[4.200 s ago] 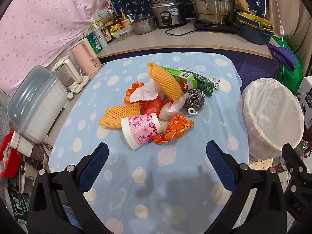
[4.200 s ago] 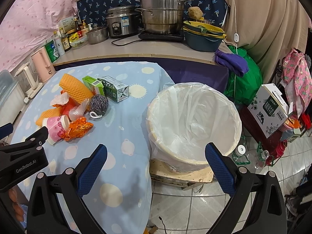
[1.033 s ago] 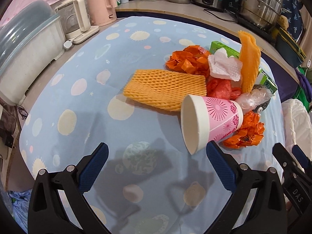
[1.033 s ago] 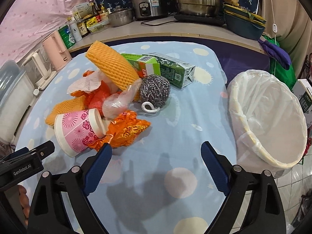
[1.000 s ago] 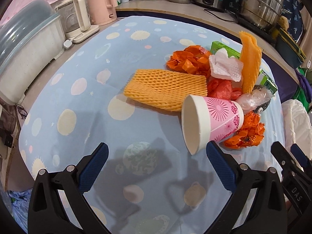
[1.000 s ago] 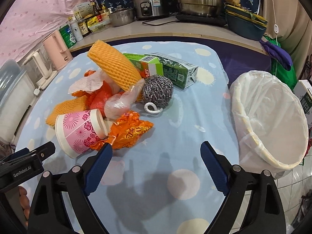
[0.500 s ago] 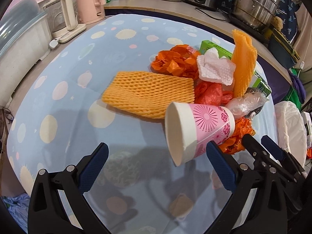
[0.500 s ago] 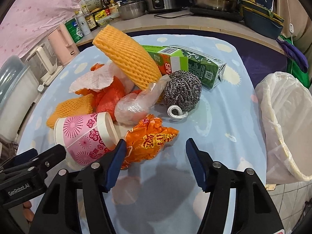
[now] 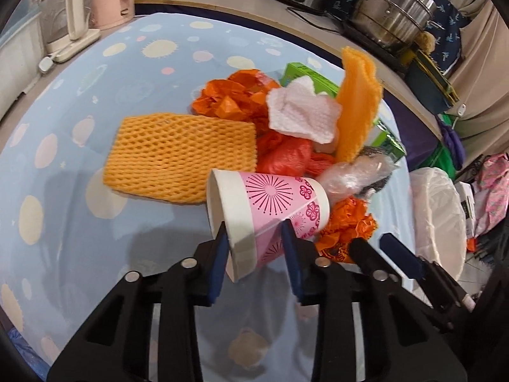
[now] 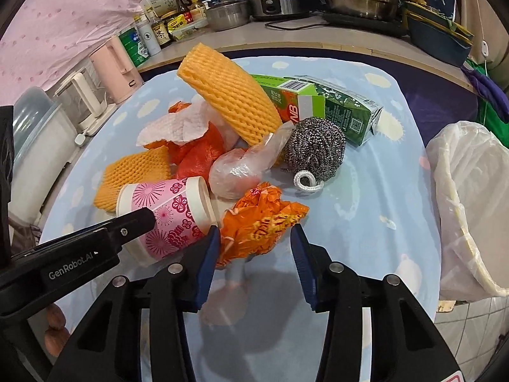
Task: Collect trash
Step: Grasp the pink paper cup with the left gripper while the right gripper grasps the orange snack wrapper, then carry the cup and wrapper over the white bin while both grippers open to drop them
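The lined trash bin (image 10: 470, 197) stands off the table's (image 9: 95, 73) edge at 3 o'clock. The left gripper (image 9: 254, 251), low and level, has its jaws closed to the sides of the pink paper cup (image 9: 270, 203), lying with its mouth toward 8 o'clock. The right gripper (image 10: 254, 248), jaws partly closed, brackets the orange wrapper (image 10: 261, 219) without clearly pinching it. Bare cloth lies at 9 o'clock.

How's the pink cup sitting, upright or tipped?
Tipped. The pink cup lies on its side on the tablecloth, open rim facing the left tool.
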`<state>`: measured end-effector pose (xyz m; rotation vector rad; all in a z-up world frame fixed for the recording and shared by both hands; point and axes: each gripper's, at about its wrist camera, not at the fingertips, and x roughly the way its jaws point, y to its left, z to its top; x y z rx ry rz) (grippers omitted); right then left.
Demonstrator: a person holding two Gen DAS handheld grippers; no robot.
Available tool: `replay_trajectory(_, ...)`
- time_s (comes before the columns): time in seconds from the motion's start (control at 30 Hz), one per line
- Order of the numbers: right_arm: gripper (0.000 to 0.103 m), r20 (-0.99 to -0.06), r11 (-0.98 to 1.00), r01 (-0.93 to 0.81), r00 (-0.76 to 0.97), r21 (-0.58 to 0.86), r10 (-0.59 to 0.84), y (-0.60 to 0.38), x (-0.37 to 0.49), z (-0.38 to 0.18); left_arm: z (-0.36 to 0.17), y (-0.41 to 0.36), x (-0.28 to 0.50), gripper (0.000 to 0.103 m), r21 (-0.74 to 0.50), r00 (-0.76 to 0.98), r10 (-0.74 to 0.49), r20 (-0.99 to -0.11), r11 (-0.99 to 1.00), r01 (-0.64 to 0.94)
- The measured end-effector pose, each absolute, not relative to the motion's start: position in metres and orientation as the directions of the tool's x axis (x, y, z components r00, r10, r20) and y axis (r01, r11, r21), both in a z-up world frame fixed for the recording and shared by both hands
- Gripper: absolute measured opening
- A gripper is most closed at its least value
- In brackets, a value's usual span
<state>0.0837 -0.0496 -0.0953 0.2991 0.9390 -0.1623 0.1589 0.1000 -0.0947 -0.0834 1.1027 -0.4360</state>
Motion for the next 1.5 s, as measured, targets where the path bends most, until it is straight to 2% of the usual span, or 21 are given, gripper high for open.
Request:
replay_trajectory(0.1,0.051,-0.818,0.946,0.266,0.576,0.186,-0.002,-0.046,0.085,-0.101,-0.093,0.098,0.156,0.021,-0.304,0.361,-0.408,-0.839,0.900,0.311)
replay_trajectory(0.23,0.049,-0.828,0.938,0.284,0.561,0.197,0.004,-0.050,0.088,-0.110,-0.091,0.100,0.153,0.018,-0.307,0.362,-0.411,-0.837,0.899,0.312)
replay_trajectory(0.27,0.046,-0.830,0.935,0.289,0.557,0.207,0.012,-0.052,0.088,-0.112,-0.090,0.100,0.152,0.017,-0.307,0.361,-0.412,-0.837,0.899,0.312)
replay_trajectory(0.33,0.030,-0.832,0.930,0.291,0.554,0.222,0.025,-0.055,0.086,-0.112,-0.088,0.101,0.150,0.015,-0.306,0.361,-0.411,-0.837,0.899,0.313)
replay_trajectory(0.37,0.025,-0.830,0.930,0.290,0.557,0.227,0.029,-0.057,0.083,-0.111,-0.087,0.102,0.149,0.014,-0.306,0.361,-0.411,-0.837,0.899,0.315)
replay_trajectory(0.43,0.016,-0.828,0.931,0.289,0.560,0.223,0.025,-0.059,0.079,-0.109,-0.085,0.102,0.145,0.012,-0.305,0.362,-0.413,-0.836,0.897,0.319)
replay_trajectory(0.5,0.014,-0.826,0.931,0.288,0.564,0.224,0.024,-0.061,0.072,-0.106,-0.081,0.101,0.141,0.009,-0.301,0.364,-0.412,-0.835,0.897,0.325)
replay_trajectory(0.67,0.013,-0.808,0.930,0.294,0.589,0.221,0.006,-0.066,0.050,-0.094,-0.072,0.097,0.128,0.003,-0.279,0.375,-0.405,-0.834,0.896,0.346)
replay_trajectory(1.03,0.013,-0.749,0.896,0.376,0.658,0.236,-0.079,-0.106,0.004,-0.057,-0.036,0.071,0.095,0.003,-0.250,0.409,-0.441,-0.799,0.861,0.442)
replay_trajectory(1.3,0.013,-0.708,0.830,0.520,0.663,0.202,-0.243,-0.164,-0.039,-0.037,-0.011,0.013,0.070,0.003,-0.230,0.389,-0.514,-0.765,0.782,0.580)
replay_trajectory(1.5,0.013,-0.717,0.742,0.643,0.607,0.189,-0.343,-0.220,-0.067,-0.046,0.003,-0.052,0.049,0.003,-0.222,0.342,-0.583,-0.737,0.686,0.693)
